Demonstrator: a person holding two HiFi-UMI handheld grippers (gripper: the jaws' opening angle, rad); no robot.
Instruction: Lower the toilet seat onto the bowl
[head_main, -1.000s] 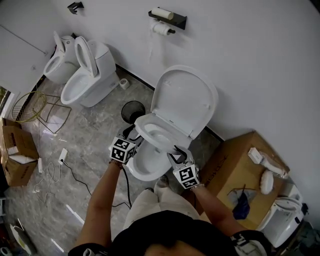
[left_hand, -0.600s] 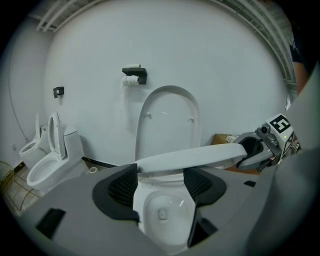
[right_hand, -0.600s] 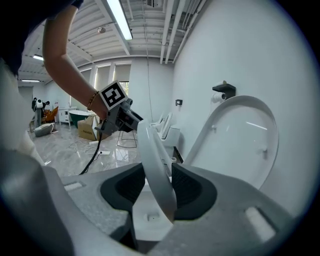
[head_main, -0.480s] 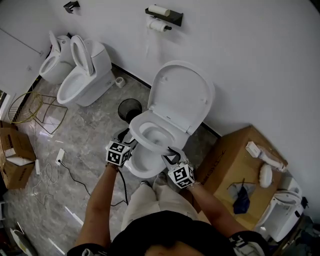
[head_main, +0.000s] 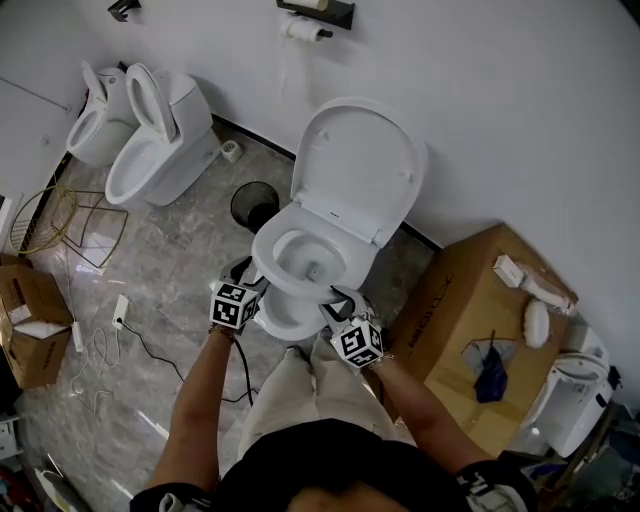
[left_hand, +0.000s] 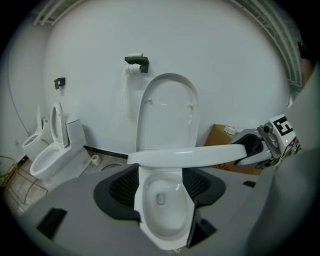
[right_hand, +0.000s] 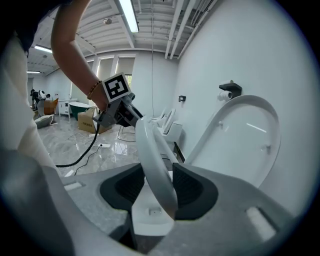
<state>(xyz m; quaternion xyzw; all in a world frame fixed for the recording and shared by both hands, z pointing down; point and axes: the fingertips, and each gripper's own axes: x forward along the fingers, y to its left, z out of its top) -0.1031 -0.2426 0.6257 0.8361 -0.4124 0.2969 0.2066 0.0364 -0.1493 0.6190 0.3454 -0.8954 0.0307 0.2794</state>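
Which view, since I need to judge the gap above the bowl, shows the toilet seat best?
The left gripper view: the toilet seat lies side-on as a band, above the bowl. The head view looks down through its ring, hiding the gap. The right gripper view shows only a close stretch of rim.

Cardboard box (head_main: 470, 300) crowds your right; waste bin (head_main: 252, 205) stands left of the bowl (head_main: 310, 258); raised lid (head_main: 360, 165) blocks beyond.
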